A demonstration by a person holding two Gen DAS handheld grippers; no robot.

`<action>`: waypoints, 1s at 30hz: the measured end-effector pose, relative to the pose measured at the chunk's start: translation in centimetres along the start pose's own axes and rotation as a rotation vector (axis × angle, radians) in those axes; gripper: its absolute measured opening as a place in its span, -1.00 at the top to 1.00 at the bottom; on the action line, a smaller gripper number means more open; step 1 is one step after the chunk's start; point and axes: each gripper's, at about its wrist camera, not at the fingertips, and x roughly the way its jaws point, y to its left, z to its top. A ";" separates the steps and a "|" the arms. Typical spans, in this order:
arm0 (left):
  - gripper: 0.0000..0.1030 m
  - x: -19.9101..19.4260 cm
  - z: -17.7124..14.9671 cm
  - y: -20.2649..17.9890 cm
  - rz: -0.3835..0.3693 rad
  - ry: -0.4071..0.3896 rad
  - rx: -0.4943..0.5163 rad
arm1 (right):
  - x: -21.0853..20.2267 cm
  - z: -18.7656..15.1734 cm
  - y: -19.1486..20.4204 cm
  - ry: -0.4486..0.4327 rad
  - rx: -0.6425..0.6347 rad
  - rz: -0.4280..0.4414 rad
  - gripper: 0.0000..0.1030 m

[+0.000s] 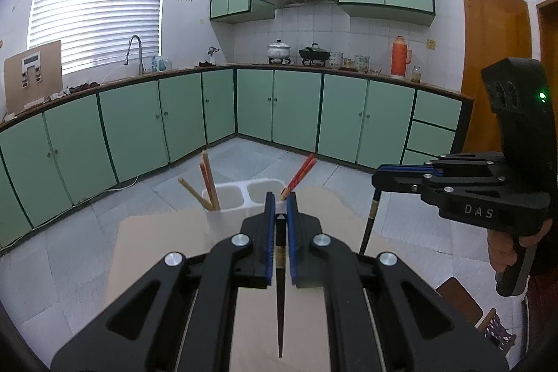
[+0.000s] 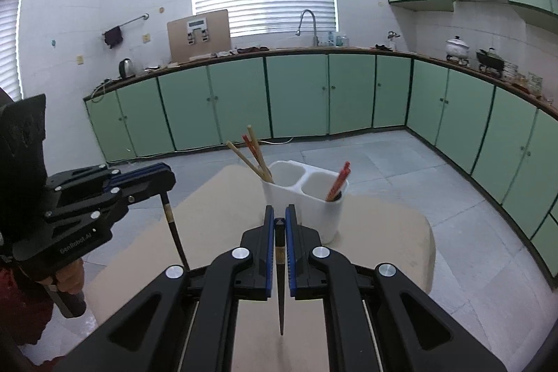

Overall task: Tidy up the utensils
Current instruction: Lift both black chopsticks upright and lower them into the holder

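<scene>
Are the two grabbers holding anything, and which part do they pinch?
Yes. The left gripper pinches a black chopstick near its thick top end, tip hanging down. The right gripper pinches another black chopstick the same way.

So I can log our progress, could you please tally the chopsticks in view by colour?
Black chopsticks: 2
Red chopsticks: 3 that show clearly
Wooden chopsticks: 2
Total: 7

1 white holder [image 2: 303, 197], 2 black chopsticks [image 2: 280, 295], 2 red chopsticks [image 2: 337, 182], 2 grippers [image 2: 279, 215].
</scene>
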 end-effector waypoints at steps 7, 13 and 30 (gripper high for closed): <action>0.89 0.5 3.3 0.8 -0.004 -0.064 -0.001 | 0.0 3.7 -1.0 -0.052 0.009 0.019 0.88; 0.89 1.7 8.6 1.4 0.013 -0.151 0.014 | 0.1 9.0 -2.0 -0.141 0.014 -0.012 0.88; 0.89 11.6 14.4 4.4 0.095 -0.174 0.018 | 9.7 13.2 -5.8 -0.144 0.032 -0.137 0.88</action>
